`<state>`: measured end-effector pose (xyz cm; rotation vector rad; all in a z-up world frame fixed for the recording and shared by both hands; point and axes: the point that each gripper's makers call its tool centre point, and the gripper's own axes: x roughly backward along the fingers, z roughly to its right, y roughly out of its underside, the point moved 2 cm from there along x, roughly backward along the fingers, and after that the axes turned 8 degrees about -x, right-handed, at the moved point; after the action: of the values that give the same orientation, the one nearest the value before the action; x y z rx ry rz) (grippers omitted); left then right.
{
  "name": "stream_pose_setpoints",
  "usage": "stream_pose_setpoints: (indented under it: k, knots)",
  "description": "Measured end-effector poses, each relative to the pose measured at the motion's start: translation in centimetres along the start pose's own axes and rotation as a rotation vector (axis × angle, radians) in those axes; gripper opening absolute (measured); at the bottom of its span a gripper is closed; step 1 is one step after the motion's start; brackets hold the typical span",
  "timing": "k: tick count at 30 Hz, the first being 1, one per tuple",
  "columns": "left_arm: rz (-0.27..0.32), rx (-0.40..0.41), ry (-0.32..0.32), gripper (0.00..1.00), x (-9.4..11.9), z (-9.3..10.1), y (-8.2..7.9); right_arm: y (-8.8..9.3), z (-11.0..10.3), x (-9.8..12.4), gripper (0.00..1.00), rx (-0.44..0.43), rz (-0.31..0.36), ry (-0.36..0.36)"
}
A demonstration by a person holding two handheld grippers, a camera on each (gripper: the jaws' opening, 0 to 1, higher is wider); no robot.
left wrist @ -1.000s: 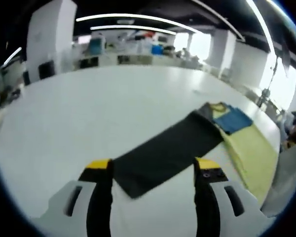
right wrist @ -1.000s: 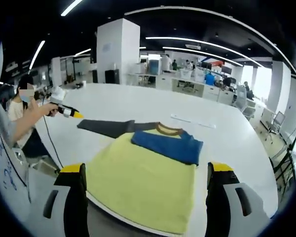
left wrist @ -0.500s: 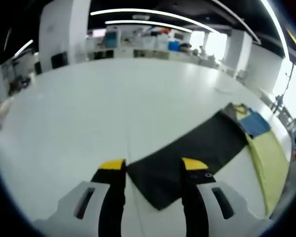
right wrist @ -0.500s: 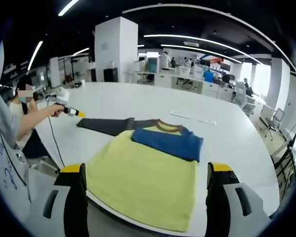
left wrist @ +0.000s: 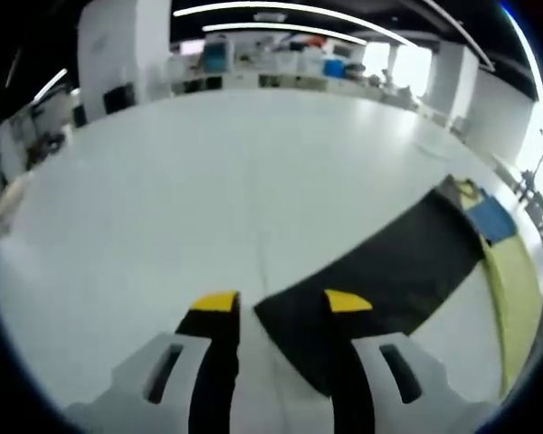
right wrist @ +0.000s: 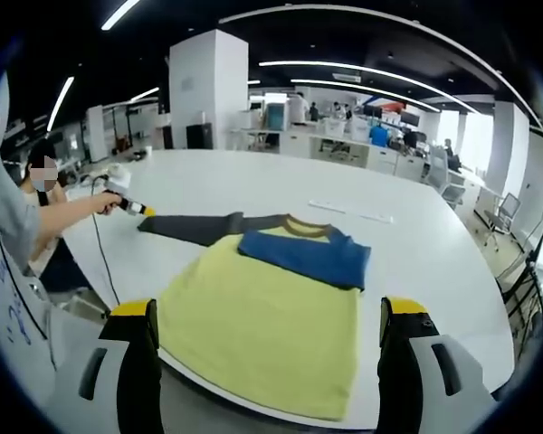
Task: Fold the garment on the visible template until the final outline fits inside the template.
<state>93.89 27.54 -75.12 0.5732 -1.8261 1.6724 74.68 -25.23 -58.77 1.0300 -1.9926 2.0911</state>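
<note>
On the white table (left wrist: 163, 181), left gripper (left wrist: 273, 303) stands part-spread, astride the dark sleeve's (left wrist: 380, 271) cuff, grasp unclear; right gripper (right wrist: 271, 312) gapes wide, unladen, the yellow shirt (right wrist: 258, 330) lying flat at twelve o'clock between its jaws.

Over the last second I see my left gripper (left wrist: 276, 301) come down onto the dark sleeve (left wrist: 380, 271): the cuff that lay ahead of the jaws now sits between their yellow tips. The jaws have narrowed from wide to a small gap. In the right gripper view, the left gripper (right wrist: 131, 205) has reached the sleeve's end.
</note>
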Motion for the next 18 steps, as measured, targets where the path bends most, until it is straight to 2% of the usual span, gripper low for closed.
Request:
stream_pose_setpoints:
  k: [4, 11, 13, 16, 17, 18]
  knots:
    - [-0.003, 0.039, 0.000, 0.19, -0.2, -0.2, 0.1, -0.1, 0.2, 0.0, 1.00, -0.006, 0.004, 0.008]
    - [-0.041, 0.048, -0.004, 0.16, -0.5, -0.1, 1.0, 0.3, 0.2, -0.1, 1.00, -0.010, -0.009, 0.010]
    - [-0.030, 0.047, -0.008, 0.15, -0.5, -0.2, 0.9, 0.3, 0.2, 0.0, 1.00, -0.006, -0.012, 0.007]
    - [-0.044, 0.050, -0.016, 0.16, -0.4, -0.3, 1.1, 0.3, 0.2, 0.0, 1.00, -0.010, -0.009, 0.008]
    - [-0.060, 0.039, -0.019, 0.15, -0.4, -0.4, 1.4, 0.3, 0.1, 0.0, 1.00, -0.010, -0.009, 0.008]
    - [-0.030, 0.000, -0.035, 0.14, -0.5, -0.8, 0.9, 0.3, 0.1, 0.0, 1.00, -0.010, -0.010, 0.007]
